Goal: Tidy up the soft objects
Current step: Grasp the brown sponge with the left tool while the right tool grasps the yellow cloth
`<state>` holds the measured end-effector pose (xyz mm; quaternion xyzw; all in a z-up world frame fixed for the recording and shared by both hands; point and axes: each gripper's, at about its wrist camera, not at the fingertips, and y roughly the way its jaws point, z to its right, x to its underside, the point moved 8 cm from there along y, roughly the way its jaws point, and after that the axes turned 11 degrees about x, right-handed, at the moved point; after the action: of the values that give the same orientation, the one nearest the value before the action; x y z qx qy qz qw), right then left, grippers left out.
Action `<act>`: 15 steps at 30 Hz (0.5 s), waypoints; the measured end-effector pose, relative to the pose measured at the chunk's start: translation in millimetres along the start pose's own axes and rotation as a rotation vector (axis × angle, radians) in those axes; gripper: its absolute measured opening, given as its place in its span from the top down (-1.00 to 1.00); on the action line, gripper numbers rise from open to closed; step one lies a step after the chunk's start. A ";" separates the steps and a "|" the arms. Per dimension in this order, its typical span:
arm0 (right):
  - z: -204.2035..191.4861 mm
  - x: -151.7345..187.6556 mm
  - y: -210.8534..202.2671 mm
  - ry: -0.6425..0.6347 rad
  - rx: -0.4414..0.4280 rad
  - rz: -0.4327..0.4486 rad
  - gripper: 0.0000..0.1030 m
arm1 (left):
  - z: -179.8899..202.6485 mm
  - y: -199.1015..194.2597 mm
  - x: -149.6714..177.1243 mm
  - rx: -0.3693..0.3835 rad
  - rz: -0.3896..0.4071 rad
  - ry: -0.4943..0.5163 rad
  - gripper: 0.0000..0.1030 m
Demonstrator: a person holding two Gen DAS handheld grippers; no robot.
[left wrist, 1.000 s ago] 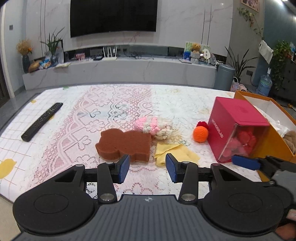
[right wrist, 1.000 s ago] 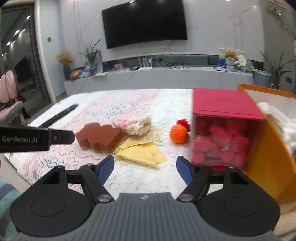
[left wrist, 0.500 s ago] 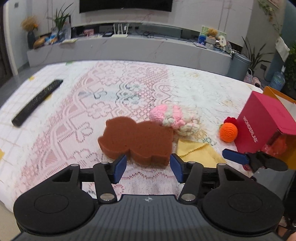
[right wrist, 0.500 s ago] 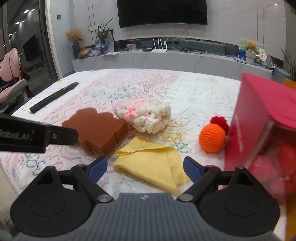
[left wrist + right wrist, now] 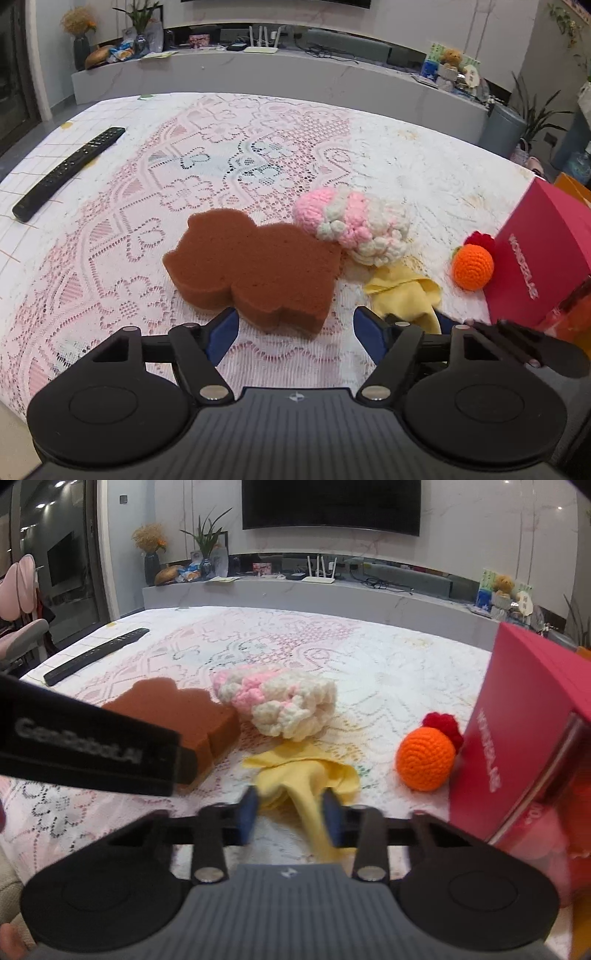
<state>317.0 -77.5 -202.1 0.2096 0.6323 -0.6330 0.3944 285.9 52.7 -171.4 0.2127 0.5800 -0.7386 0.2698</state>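
Soft objects are spread over a lace-covered table (image 5: 258,140), all grouped toward its near right part. A red box (image 5: 524,716) with a clear front is stood at the right edge of the group; reddish items can be made out inside it, though what they are cannot be told. A brown sponge (image 5: 255,269), cut in a lobed animal-like outline, is laid flat to the left of the group. Its far right corner is touched by a pink-and-white crocheted piece (image 5: 354,229). Just in front of that piece, a yellow cloth (image 5: 306,775) is found bunched and drawn toward the camera. An orange crocheted ball (image 5: 424,758) is set between the cloth and the box, touching the box, and a small red crocheted bit (image 5: 443,723) is seen right behind it. A black remote control (image 5: 66,173) is laid well apart at the far left.

The left gripper (image 5: 291,330) is held low at the near edge of the sponge, and its jaws have just been opening; they are spread wide with the sponge's near edge just ahead of them, and nothing is pressed. The right gripper (image 5: 290,814) has just been closing, and the gathered yellow cloth is pinched between its blue pads (image 5: 248,812).
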 end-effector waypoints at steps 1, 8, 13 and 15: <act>1.9 -0.2 0.1 0.010 -0.006 -0.003 0.66 | 0.3 1.6 -1.3 -0.017 0.007 -0.002 -0.64; 10.7 0.2 0.2 0.070 -0.029 -0.014 0.84 | -4.4 22.5 -2.2 -0.099 0.008 -0.051 -0.63; 12.3 1.9 -1.7 0.090 -0.041 -0.016 0.85 | -8.7 22.5 -0.3 -0.088 0.015 -0.073 -0.37; 12.0 1.7 -1.9 0.085 -0.042 -0.014 0.88 | -7.1 20.9 0.1 -0.084 0.024 -0.065 -0.31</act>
<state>317.3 -89.6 -200.9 0.2233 0.6631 -0.6128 0.3672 299.3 55.7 -188.7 0.1838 0.5988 -0.7170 0.3060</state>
